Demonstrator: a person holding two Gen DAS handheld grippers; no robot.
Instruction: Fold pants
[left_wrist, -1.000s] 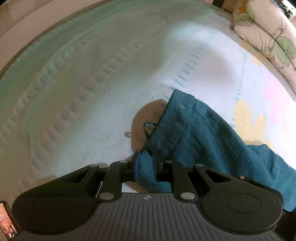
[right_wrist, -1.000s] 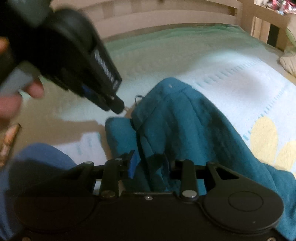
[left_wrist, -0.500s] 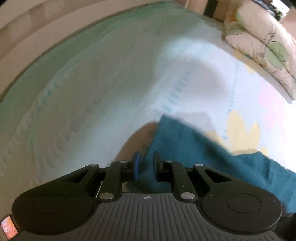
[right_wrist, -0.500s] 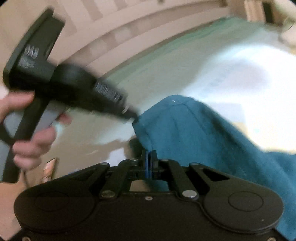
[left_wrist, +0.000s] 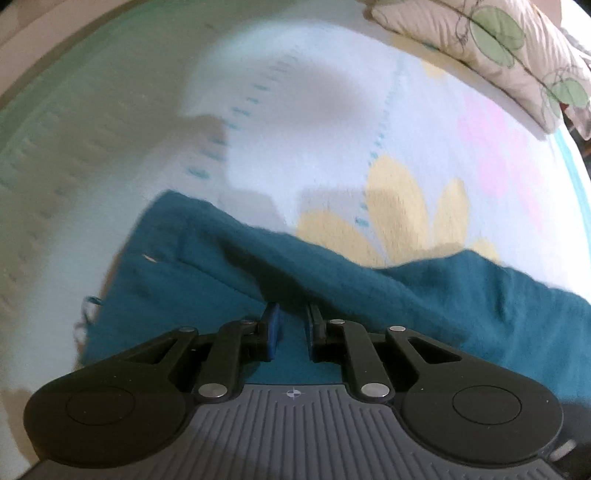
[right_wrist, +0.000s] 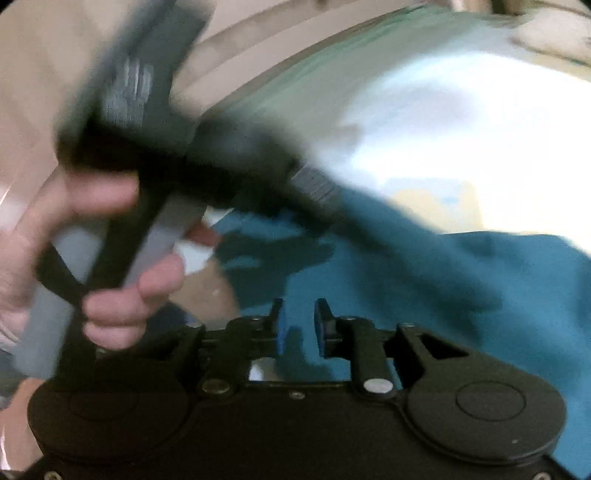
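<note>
We've got the left tongs pinching a fold of the teal pants on the bed; our right tongs are opening, fabric between them.

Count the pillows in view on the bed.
1: a leaf-print pillow at the top right of the left wrist view, beyond the pants. The right wrist view is too blurred to show others.

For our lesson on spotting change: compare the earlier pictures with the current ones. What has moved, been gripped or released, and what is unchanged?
The right gripper, clamped on the teal pants half a second ago, is opening its jaws with cloth between them. The left gripper has swung across the garment, and fabric now fills its view. Unchanged: its narrow jaws with cloth between them, the pants on the blanket, the pillow.
</note>
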